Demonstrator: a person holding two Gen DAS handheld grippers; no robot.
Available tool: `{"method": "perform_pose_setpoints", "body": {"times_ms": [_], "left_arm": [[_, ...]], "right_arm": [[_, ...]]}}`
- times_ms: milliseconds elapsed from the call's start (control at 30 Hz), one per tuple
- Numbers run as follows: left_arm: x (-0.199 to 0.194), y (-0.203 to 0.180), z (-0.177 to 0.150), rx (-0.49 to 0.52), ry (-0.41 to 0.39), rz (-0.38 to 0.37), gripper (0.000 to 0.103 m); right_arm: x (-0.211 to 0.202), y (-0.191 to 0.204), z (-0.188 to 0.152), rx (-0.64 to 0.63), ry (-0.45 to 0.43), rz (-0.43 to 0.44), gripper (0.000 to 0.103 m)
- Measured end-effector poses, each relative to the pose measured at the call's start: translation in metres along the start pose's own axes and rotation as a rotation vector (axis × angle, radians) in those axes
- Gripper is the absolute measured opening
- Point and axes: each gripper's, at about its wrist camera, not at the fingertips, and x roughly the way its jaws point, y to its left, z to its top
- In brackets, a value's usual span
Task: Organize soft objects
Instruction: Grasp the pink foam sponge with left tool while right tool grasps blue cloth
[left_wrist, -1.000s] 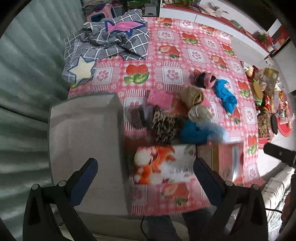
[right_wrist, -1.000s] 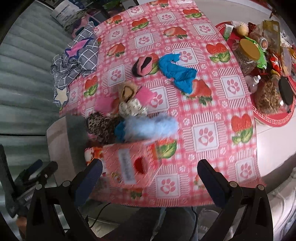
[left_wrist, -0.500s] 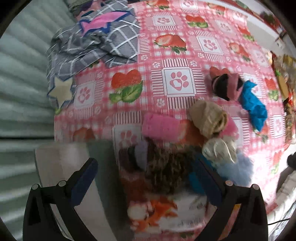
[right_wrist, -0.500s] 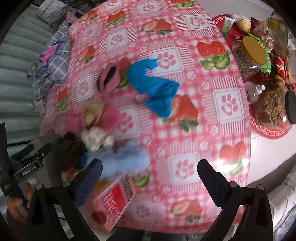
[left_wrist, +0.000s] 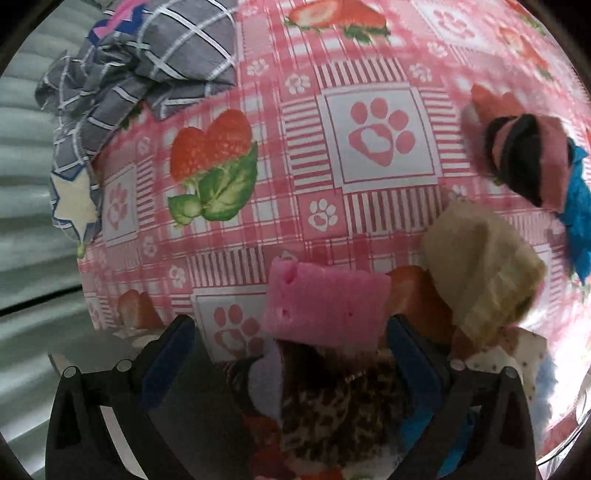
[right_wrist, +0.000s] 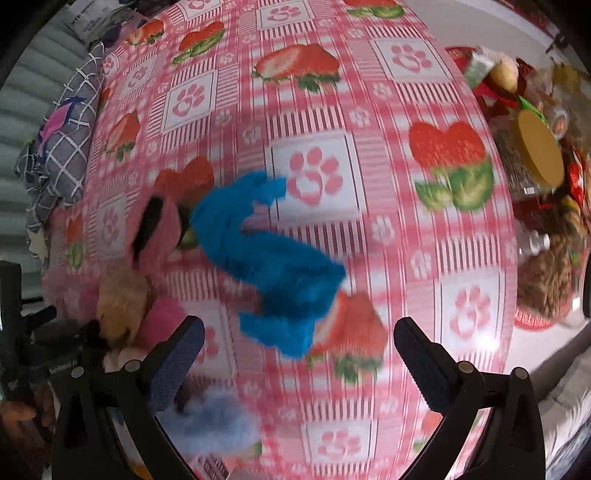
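Note:
My left gripper (left_wrist: 291, 354) is open, its fingers on either side of a folded pink cloth (left_wrist: 325, 306) on the tablecloth. A beige roll (left_wrist: 484, 266), a leopard-print piece (left_wrist: 325, 410) and a pink-and-black roll (left_wrist: 524, 155) lie close by. My right gripper (right_wrist: 297, 354) is open just in front of a bright blue fuzzy cloth (right_wrist: 266, 254). The pink-and-black roll (right_wrist: 155, 229) and the beige roll (right_wrist: 118, 302) lie to its left. A pale blue fluffy piece (right_wrist: 218, 421) lies near the right gripper's left finger.
A grey checked cloth with a star (left_wrist: 140, 74) is bunched at the table's far left. Jars and snack packets (right_wrist: 539, 155) crowd a red mat on the right. The table's left edge (left_wrist: 85, 280) drops off beside the left gripper.
Both grippers have moved forward and down toward the table. The left one has closed in on the pink cloth, the right one on the blue cloth. The printed box has left both views.

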Motion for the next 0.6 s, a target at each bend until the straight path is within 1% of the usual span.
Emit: {"method": "perform_pose_setpoints", "body": {"times_ms": [133, 233, 300, 333, 433, 500, 533, 600], "left_arm": [[0.012, -0.004, 0.008, 0.019, 0.013, 0.014, 0.103], [0.022, -0.005, 0.012, 0.014, 0.030, 0.018, 0.103], [0.026, -0.004, 0.013, 0.008, 0.038, 0.011, 0.103], [0.027, -0.003, 0.014, -0.002, 0.032, -0.002, 0.103], [0.030, 0.000, 0.019, -0.016, 0.027, -0.006, 0.103], [0.034, 0.004, 0.019, -0.020, 0.026, -0.017, 0.103], [0.035, 0.005, 0.019, -0.020, 0.023, -0.019, 0.103], [0.033, 0.002, 0.018, -0.018, 0.020, -0.020, 0.100]], "right_arm": [[0.019, 0.013, 0.022, -0.071, 0.004, -0.029, 0.103], [0.034, 0.024, 0.034, -0.126, 0.001, -0.060, 0.103], [0.043, 0.031, 0.038, -0.154, 0.008, -0.078, 0.103], [0.048, 0.034, 0.040, -0.168, 0.010, -0.090, 0.103], [0.058, 0.043, 0.042, -0.209, 0.013, -0.119, 0.103], [0.061, 0.049, 0.044, -0.227, 0.014, -0.120, 0.098], [0.061, 0.052, 0.045, -0.245, 0.005, -0.148, 0.093], [0.060, 0.060, 0.048, -0.282, -0.011, -0.149, 0.084]]}}
